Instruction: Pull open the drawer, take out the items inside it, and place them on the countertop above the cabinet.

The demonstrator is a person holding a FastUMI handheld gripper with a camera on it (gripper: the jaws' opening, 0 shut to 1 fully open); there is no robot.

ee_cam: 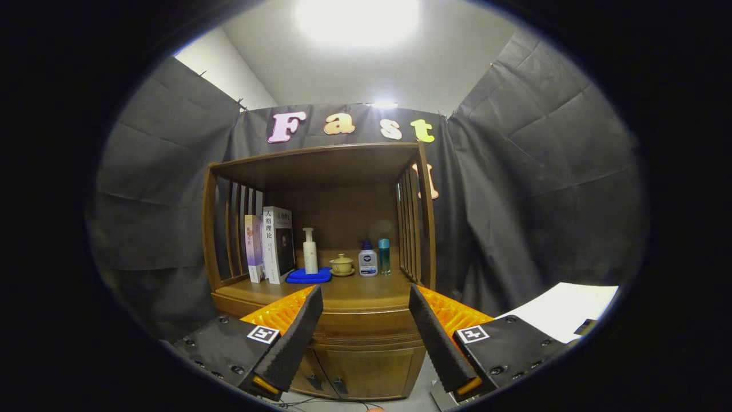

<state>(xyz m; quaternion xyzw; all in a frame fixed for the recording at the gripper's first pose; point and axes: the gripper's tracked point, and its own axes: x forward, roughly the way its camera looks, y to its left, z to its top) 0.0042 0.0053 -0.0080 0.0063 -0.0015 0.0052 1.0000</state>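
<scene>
Ahead of the gripper [366, 332], well apart from its spread and empty fingers, stands a brown wooden cabinet [366, 366] with a slatted open shelf on top. The drawer [366, 331], a curved wooden band just under the countertop [366, 292], looks closed and sits between the two fingers in the gripper view; its handle is too hard to make out from here. Below it are two cabinet doors with small dark pulls.

On the countertop, toward the back, stand two upright books [270, 245], a tall white pump bottle [309, 252] on a folded blue cloth [309, 277], a small yellow lidded teacup on a saucer [342, 265], a squat white bottle with a dark label [368, 262] and a slim teal bottle [384, 256].

The step in hand is probably the approach. To do it well, the gripper should come in level and centred on the drawer front, find the handle or lower lip, close on it, then pull straight back so the drawer does not bind.

The front strip of the countertop is bare and gives room for the items. The slatted side walls and the shelf roof hem in that space, so lifts should stay low and enter from the front. A pale sheet [563, 309] lies to the right, clear of the path.
</scene>
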